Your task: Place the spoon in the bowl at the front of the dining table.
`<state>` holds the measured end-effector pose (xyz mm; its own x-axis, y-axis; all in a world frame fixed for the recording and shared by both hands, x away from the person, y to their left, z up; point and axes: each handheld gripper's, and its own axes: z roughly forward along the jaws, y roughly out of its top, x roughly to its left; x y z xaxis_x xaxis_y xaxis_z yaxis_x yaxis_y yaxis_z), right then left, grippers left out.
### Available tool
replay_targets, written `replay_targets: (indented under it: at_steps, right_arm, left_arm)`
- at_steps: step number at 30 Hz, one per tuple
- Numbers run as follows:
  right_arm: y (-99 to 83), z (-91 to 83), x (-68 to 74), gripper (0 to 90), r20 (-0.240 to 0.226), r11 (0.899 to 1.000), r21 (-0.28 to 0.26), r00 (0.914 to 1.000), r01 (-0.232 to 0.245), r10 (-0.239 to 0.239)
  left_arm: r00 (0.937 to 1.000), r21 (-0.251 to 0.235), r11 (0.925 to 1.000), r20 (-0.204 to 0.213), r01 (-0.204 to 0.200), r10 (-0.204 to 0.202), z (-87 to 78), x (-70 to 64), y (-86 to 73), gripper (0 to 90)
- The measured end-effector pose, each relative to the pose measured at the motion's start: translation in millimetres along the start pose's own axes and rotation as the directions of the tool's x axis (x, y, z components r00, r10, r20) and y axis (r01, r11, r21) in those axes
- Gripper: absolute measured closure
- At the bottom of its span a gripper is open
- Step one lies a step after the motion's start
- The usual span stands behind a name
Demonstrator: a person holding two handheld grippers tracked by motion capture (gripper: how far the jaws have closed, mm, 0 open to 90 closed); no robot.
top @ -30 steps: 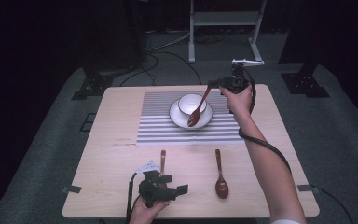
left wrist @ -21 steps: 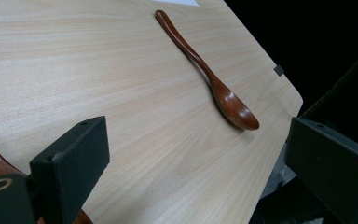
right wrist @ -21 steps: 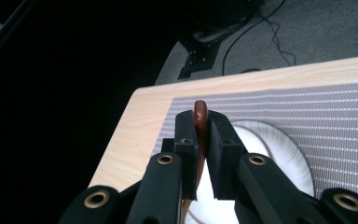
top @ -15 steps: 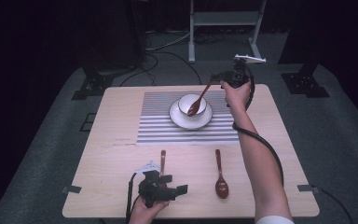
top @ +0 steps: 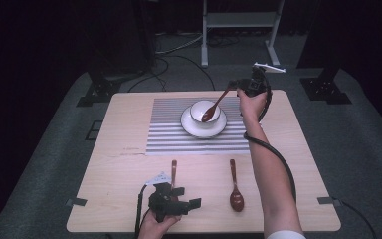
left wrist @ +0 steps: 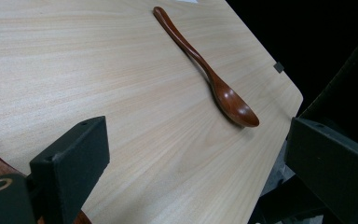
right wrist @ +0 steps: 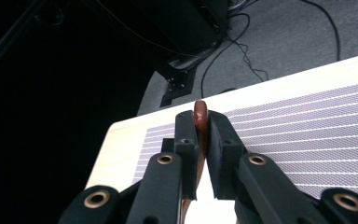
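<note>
wooden spoon (top: 216, 103) clamped in right gripper (top: 237, 85), over bowl (top: 204, 113).

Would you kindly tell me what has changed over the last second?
The right gripper, shut on a spoon, swung it from hanging over the bowl's rim to lying tilted with its head inside. The left gripper and both table spoons stayed put.

The left hand-held gripper (top: 175, 203) hides the near spoon's (top: 173, 170) bowl.
</note>
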<state>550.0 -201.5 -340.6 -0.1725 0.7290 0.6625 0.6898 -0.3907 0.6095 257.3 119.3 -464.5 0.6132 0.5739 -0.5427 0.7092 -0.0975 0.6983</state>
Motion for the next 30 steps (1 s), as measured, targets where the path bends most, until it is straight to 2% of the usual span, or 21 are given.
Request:
replay_targets:
  at_steps: [6, 15, 30]
  right_arm:
    - [-4.2, 1.1, -4.9, 81.7, 0.036, 1.0, 0.001, 0.9993, 0.013, -0.013]
    - [-11.6, 5.7, -10.1, 81.7, 0.039, 0.999, 0.031, 0.9991, 0.016, -0.017]
    - [-14.1, 2.8, -16.7, 81.6, 0.044, 0.999, 0.05, 0.9988, 0.021, -0.023]
  left_arm:
    - [1.0, 0.007, 1.0, 0.002, 0.001, -0.001, 2.6, -0.1, -1.3, 5.6]
    - [1.0, 0.008, 1.0, -0.002, 0.001, -0.001, 1.9, 0.6, -1.1, 5.6]
    - [1.0, 0.012, 0.9999, -0.004, 0.001, -0.001, 3.1, 0.2, -1.7, 5.6]
